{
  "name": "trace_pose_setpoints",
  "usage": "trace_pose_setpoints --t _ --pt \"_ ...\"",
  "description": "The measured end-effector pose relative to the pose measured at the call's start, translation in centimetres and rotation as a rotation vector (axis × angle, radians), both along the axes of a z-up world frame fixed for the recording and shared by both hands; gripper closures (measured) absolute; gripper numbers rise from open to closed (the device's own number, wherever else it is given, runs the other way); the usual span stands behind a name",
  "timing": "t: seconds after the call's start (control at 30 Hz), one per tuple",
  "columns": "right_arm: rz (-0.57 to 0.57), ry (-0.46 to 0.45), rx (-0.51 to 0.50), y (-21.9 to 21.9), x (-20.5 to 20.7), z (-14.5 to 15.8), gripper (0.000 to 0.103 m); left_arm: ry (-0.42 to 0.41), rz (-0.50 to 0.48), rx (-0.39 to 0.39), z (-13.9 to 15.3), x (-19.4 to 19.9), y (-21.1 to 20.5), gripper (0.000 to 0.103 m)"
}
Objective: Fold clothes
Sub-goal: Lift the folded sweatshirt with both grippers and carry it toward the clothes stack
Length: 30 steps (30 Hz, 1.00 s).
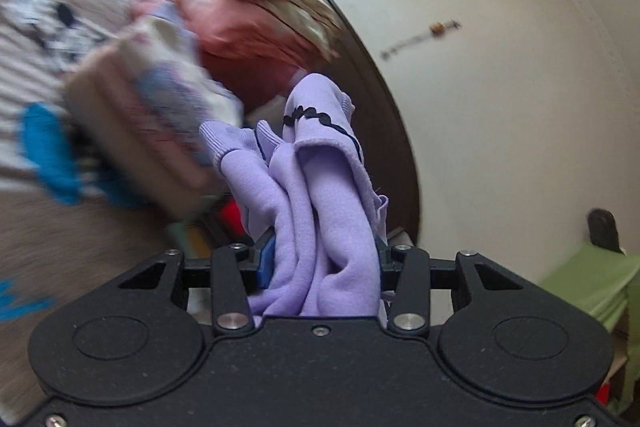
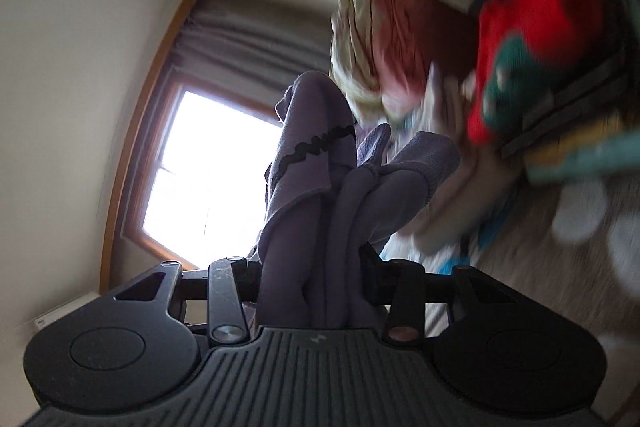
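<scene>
A bunched lilac sweatshirt (image 1: pixel 316 227) with black trim is clamped in the left gripper (image 1: pixel 320 259) and likewise in the right gripper (image 2: pixel 312 275), held aloft beside a blurred clothes pile (image 1: pixel 224 7). Both grips are best kept firm while the garment is drawn apart and spread flat.

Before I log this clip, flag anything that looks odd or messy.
The lilac garment is bunched in thick folds inside both the left hand-held gripper and right hand-held gripper, not held flat. Behind it, the clothes pile is heaped unsorted.
</scene>
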State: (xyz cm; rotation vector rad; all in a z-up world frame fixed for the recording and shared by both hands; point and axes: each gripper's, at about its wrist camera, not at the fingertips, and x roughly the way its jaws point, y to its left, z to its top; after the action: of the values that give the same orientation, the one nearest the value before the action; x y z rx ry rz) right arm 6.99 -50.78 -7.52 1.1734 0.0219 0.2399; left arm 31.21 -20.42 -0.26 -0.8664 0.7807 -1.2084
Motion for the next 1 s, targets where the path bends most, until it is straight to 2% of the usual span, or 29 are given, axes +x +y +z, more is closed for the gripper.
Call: trace_pose_setpoints --t 0.07,0.3,0.37,0.5,0.6,0.63,0.7,0.77,0.83,0.93,1.0 --pt "-0.061 -0.033 -0.005 -2.4 0.1 1.1 0.059 -0.019 -0.054 -0.019 1.2 1.4 -3.3 0.062" --pt "-0.278 -0.128 0.014 -10.3 1.6 3.6 0.059 -0.073 -0.198 -0.012 4.1 7.6 -15.1 0.062" --pt "-0.323 -0.136 0.031 -12.3 1.9 3.0 0.059 -0.080 -0.233 -0.007 4.0 9.1 -17.8 0.062" --pt "-0.414 -0.097 0.100 -14.3 3.0 -0.5 0.059 -0.086 -0.296 0.027 2.0 11.3 -22.0 0.062" --pt "-0.481 -0.068 0.153 -15.9 3.7 -3.1 0.059 -0.058 -0.315 0.097 -1.5 12.4 -24.3 0.061" --pt "-0.503 -0.058 0.171 -16.4 4.0 -3.9 0.059 -0.033 -0.316 0.154 -3.2 12.7 -25.0 0.061" --pt "-0.532 0.023 0.270 -16.8 4.7 -7.9 0.059 -0.001 -0.326 0.295 -6.5 12.6 -26.1 0.060" --pt "-0.544 0.032 0.292 -16.9 4.9 -9.8 0.061 0.015 -0.334 0.272 -8.1 12.2 -26.0 0.059" --pt "-0.556 0.038 0.311 -17.0 5.1 -11.6 0.061 -0.005 -0.322 0.272 -7.7 12.0 -25.8 0.058" --pt "-0.542 0.053 0.292 -17.8 6.3 -11.2 0.059 -0.015 -0.298 0.288 -7.6 12.2 -25.5 0.053" --pt "-0.529 0.071 0.251 -18.2 6.6 -10.3 0.056 -0.059 -0.266 0.298 -6.9 11.6 -25.1 0.050"
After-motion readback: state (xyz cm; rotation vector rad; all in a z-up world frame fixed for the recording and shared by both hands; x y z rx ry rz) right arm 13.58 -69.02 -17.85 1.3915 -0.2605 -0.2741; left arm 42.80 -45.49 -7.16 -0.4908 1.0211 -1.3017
